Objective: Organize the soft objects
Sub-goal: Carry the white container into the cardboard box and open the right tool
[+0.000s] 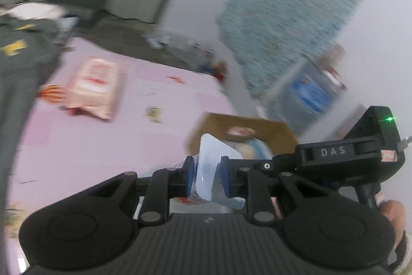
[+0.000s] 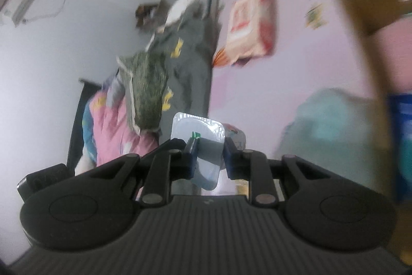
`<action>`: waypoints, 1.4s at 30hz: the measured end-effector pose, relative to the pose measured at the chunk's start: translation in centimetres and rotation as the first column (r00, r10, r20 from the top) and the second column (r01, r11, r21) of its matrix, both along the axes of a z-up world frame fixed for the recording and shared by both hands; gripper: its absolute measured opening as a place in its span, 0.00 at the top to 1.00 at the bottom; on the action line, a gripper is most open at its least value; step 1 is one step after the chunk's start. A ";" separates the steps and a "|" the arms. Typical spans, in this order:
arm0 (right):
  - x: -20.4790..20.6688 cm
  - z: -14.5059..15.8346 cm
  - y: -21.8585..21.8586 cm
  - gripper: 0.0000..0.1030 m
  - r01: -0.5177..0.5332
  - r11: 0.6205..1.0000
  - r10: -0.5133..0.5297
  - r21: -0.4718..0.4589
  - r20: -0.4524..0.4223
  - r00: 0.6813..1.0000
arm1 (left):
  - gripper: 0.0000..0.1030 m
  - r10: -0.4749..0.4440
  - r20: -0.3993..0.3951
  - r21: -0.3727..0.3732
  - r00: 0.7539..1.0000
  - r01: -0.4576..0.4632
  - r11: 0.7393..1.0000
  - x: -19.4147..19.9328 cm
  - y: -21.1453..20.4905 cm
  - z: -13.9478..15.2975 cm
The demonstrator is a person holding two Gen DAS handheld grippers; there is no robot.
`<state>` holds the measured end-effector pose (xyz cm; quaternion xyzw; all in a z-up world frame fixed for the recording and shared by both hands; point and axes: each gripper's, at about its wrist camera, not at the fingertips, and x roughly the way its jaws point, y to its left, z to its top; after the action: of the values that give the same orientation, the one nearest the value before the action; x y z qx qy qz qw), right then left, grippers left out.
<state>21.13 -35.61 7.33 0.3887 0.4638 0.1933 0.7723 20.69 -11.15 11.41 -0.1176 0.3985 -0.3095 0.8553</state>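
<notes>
The left gripper (image 1: 205, 178) is pinching a pale blue soft pack (image 1: 215, 166) at lower centre, its print too blurred to read. The right gripper (image 2: 209, 159), lettered "DAS" in the left view, is squeezing a similar foil-edged pack (image 2: 203, 143) before a cardboard box (image 2: 370, 25).

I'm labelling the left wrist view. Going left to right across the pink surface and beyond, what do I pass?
Grey garment → red-and-cream packet → small sticker → cardboard box → blue-labelled container. The left gripper pinches a white packet.
</notes>
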 end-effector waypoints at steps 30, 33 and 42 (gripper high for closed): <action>-11.1 -13.8 -16.6 0.72 0.126 0.989 -0.144 -0.072 -0.362 0.921 | 0.76 -0.323 -0.270 0.212 0.907 0.383 0.899 -7.3 -18.0 -8.7; -10.9 -13.7 -16.1 0.72 0.110 0.989 -0.138 -0.099 -0.347 0.928 | 0.76 -0.318 -0.241 0.200 0.917 0.368 0.908 -7.3 -17.2 -7.6; -9.5 -14.8 -13.1 0.73 0.029 0.999 -0.042 -0.043 -0.340 0.940 | 0.75 -0.228 -0.128 0.174 0.965 0.248 0.953 -6.7 -10.9 -4.4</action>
<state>11.62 -48.68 -7.51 0.4100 0.5866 0.1003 0.6911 14.04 -22.10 7.04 -0.0034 0.4825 -0.3643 0.7965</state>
